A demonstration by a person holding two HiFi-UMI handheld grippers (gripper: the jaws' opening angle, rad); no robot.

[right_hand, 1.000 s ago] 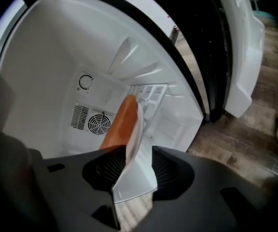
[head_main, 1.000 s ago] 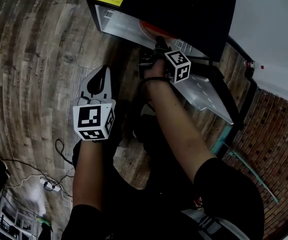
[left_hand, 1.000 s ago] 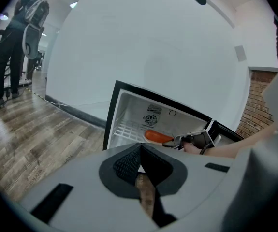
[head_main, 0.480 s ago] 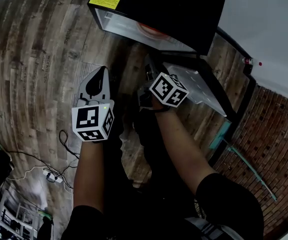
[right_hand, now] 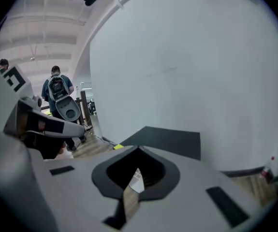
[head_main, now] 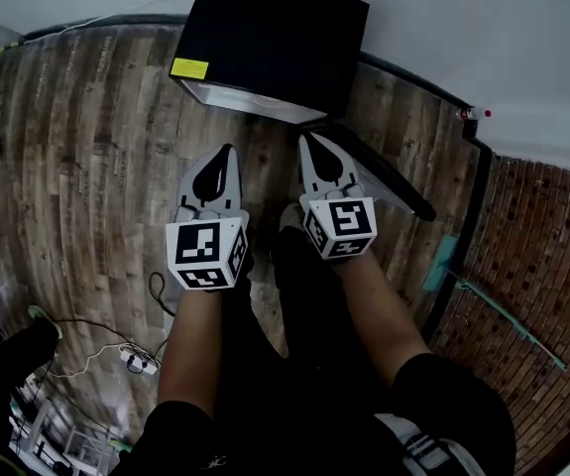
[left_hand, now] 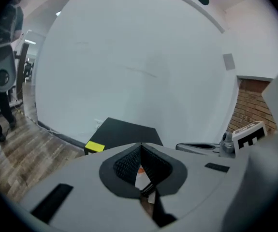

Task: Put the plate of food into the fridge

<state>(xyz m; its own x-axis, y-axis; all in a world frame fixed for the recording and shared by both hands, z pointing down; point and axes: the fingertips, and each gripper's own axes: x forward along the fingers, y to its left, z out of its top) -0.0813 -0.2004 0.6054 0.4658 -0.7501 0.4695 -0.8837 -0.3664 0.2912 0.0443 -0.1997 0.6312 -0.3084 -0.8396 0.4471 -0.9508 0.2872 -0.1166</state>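
The black mini fridge (head_main: 275, 38) stands against the white wall, a yellow label (head_main: 196, 68) on its top front corner. Its door (head_main: 384, 181) hangs open to the right. Only a thin white strip of its inside (head_main: 245, 100) shows from above, and the plate is hidden in the head view. My left gripper (head_main: 225, 152) and right gripper (head_main: 307, 139) hover side by side above the floor in front of the fridge, both shut and empty. Below the left gripper's (left_hand: 141, 145) closed tips, a sliver of orange and white (left_hand: 139, 170) shows. The right gripper's (right_hand: 138, 150) tips meet.
Wood-plank floor (head_main: 86, 167) surrounds the fridge. Cables and a power strip (head_main: 136, 360) lie at the lower left. A brick wall (head_main: 542, 266) runs along the right, with a teal object (head_main: 441, 266) at its foot. People stand in the background (right_hand: 56, 88).
The right gripper has come out of the open fridge, rolled upright and shut. Both grippers have risen and drawn back, and the plate on the shelf has gone out of the head view.
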